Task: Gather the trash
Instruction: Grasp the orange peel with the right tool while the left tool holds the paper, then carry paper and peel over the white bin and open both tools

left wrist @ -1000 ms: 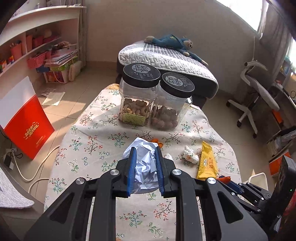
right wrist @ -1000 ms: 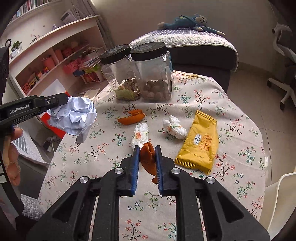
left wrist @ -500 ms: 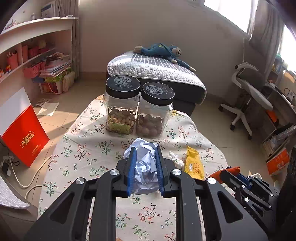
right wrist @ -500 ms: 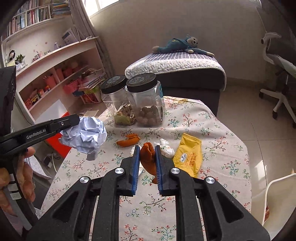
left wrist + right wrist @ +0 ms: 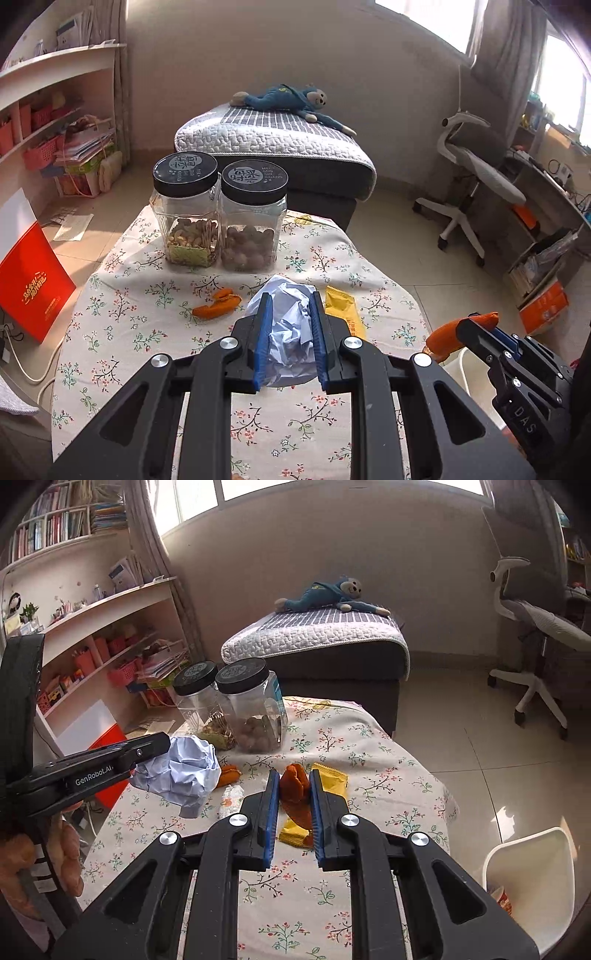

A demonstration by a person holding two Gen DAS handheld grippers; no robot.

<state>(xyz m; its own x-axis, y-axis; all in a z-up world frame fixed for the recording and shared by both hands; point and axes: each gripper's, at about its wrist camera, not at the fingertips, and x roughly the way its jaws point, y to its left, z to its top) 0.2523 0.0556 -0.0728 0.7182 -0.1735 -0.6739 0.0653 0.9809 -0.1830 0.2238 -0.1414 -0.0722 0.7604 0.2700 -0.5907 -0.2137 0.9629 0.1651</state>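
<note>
Both tongs loaded: left tongs [image 5: 291, 325] clamp crumpled paper ball [image 5: 291, 332]; right tongs [image 5: 293, 801] clamp orange peel [image 5: 295, 794].

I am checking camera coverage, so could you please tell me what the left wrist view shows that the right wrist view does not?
Only the left wrist view shows the red paper bag on the floor. Only the right wrist view shows the white plastic bin beside the table and the small white wrapper. Both show the crumpled pale blue paper ball, the two black-lidded clear jars and the yellow snack packet.
</note>
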